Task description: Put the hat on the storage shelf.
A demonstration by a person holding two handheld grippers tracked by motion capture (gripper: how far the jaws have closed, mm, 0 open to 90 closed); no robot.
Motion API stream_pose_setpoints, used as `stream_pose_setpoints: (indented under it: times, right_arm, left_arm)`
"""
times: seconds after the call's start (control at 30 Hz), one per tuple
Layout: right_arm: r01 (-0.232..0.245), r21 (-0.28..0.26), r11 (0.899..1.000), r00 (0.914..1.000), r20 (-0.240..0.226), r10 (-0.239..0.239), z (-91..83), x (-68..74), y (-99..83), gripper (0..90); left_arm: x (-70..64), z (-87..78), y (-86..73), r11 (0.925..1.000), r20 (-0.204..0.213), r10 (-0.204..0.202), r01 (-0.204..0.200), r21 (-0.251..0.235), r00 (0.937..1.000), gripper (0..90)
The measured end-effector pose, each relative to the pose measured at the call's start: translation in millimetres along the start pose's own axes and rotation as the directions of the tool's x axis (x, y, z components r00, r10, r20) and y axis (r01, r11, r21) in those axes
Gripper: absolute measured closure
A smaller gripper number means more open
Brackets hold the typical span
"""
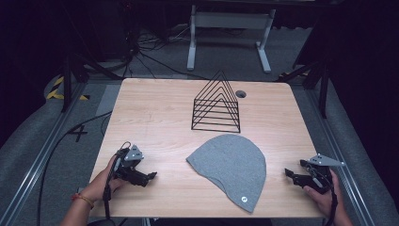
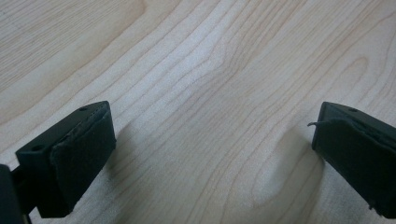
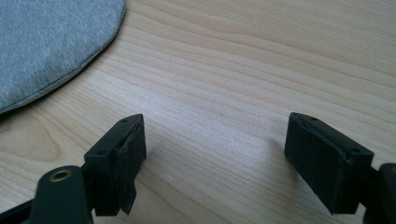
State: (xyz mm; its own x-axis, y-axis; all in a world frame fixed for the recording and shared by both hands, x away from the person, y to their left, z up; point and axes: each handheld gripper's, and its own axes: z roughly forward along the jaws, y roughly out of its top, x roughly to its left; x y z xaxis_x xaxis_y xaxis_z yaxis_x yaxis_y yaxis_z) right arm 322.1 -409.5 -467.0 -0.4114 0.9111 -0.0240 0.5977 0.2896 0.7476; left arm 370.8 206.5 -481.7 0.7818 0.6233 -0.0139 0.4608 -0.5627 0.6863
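Two grippers wait low on the wooden table (image 1: 155, 108), and between them lies one grey beanie (image 1: 230, 165), flat, in the lower middle of the high view. We see the left gripper (image 1: 151, 177) at the lower left of that frame and the right gripper (image 1: 288, 173) at the lower right. Both have their jaws spread wide with nothing between them, only bare wood, as both gripper views confirm.

In the right gripper view the beanie (image 3: 51, 46) fills the upper left corner, and its rounded seam edge is near the gripper but not touching it. Behind the beanie, toward the upper middle of the high view, stands a black wire rack (image 1: 216, 104), apart from it.

We judge the beanie to be light, soft and limp knit fabric. It will not keep its shape when lifted; it will fold and hang down from the point we hold. It is not fragile and should not slip much against the padded jaws.

We think the best hold is at the edge, where a jaw can slide under the fabric. The straight open hem, which runs from the left corner down to the small round button (image 1: 244, 199) near the bottom, seems good. With one gripper at each end of this hem, we keep the cloth spread.
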Motion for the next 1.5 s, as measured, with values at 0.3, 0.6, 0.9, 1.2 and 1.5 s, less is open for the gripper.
stream_pose_setpoints:
  times: [0.3, 0.6, 0.9, 1.2, 1.5]
  right_arm:
    - [-0.005, -0.001, 1.000, 1.0000, 0.004, 0.005, 0.7, 0.9, 0.5, 20.7]
    - [0.015, 0.019, 1.000, 0.9999, -0.007, -0.015, -0.9, -0.5, 1.9, 23.5]
    - [0.097, -0.011, 0.995, 0.9897, -0.105, -0.097, -10.7, 9.8, 8.5, 55.1]
    - [0.227, -0.043, 0.973, 0.9344, -0.272, -0.230, -10.0, 63.3, 28.6, 77.3]
    - [0.326, -0.034, 0.945, 0.8798, -0.355, -0.317, -0.5, 111.6, 34.4, 81.6]
  left_arm:
    - [3.6, 0.9, 2.1, 0.9989, 0.040, 0.047, -0.047, 0.009, 0.9981, 0.4]
    - [4.5, 7.5, 19.3, 0.9952, 0.100, 0.096, -0.097, 0.010, 0.9904, 19.5]
    - [-9.1, 23.0, 54.1, 0.9867, 0.161, 0.162, -0.162, -0.017, 0.9734, 34.9]
    - [-32.7, 47.6, 94.0, 0.9666, 0.229, 0.256, -0.249, -0.061, 0.9389, 42.9]
    - [-51.9, 74.9, 116.3, 0.9487, 0.254, 0.315, -0.311, -0.056, 0.9145, 48.2]
